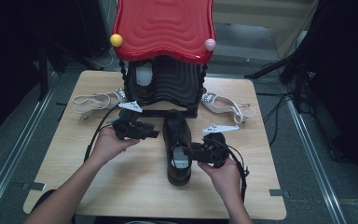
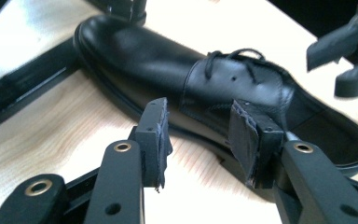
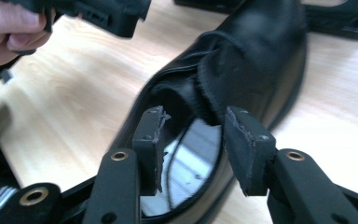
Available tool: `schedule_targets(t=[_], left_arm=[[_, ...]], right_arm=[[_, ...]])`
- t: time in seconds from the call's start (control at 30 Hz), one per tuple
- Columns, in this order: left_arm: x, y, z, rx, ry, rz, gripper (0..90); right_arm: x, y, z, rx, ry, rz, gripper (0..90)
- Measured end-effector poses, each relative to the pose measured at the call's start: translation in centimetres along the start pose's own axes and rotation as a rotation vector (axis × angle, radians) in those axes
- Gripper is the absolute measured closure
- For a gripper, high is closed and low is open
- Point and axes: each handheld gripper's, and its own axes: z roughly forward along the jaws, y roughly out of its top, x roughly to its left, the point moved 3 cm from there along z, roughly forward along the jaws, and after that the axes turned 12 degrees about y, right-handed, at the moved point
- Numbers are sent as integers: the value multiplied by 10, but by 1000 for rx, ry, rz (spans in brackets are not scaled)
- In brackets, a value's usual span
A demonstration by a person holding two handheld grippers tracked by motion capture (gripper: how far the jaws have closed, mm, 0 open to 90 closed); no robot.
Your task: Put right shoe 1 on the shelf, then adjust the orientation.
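Observation:
A black leather lace-up shoe [image 1: 177, 140] lies on the wooden table [image 1: 121, 186], toe toward the stand and heel toward me. My left gripper [image 1: 153, 134] hovers just left of the shoe and points at its side. In the left gripper view its jaws [image 2: 198, 135] stand open with nothing between them, the shoe [image 2: 168, 60] and its laces [image 2: 233, 58] just beyond. My right gripper [image 1: 189, 152] sits at the shoe's right side by the heel opening. Its jaws [image 3: 193, 135] stand open over the opening, above the pale insole [image 3: 191, 154], and touch nothing.
A black stand with a red wavy roof [image 1: 165, 28] rises at the back of the table, close behind the shoe's toe. A white strappy sandal [image 1: 95, 100] lies to its left and another [image 1: 228, 106] to its right. Dark floor and rails surround the table.

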Motion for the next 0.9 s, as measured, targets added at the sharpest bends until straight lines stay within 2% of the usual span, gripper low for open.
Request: schedule_targets(t=[0.03, 0.1, 0.13, 0.17, 0.27, 0.4, 0.47, 0.5, 0.57, 0.67, 0.77, 0.9], left_arm=[[0, 2, -3, 6, -6, 9, 592], [0, 3, -5, 7, -11, 15, 610], [0, 5, -9, -3, -23, 29, 703], [0, 6, -12, -8, -27, 32, 755], [1, 11, -16, -16, -28, 33, 830], [1, 16, -20, -12, -28, 39, 817], [1, 26, -27, -25, -21, 50, 814], [1, 26, -27, -25, -21, 50, 814], [2, 38, -33, -43, -17, 60, 827], [4, 44, -35, -50, -17, 65, 863], [10, 53, -37, -50, -17, 49, 883], [14, 61, -40, -55, -15, 39, 884]], right_arm=[[3, 0, 3, 21, 8, 11, 605], [5, 1, 4, 30, 17, 18, 604], [9, 2, 6, 44, 20, 18, 601], [11, 2, 7, 48, 20, 21, 600], [13, 4, 11, 64, 24, 44, 593], [14, 5, 16, 77, 20, 69, 570], [16, 6, 19, 85, 22, 74, 566], [17, 7, 21, 91, 23, 78, 567], [18, 9, 24, 100, 18, 76, 567], [19, 11, 28, 114, 18, 76, 566], [19, 13, 38, 151, 12, 85, 556], [20, 16, 47, 170, 9, 86, 547]])
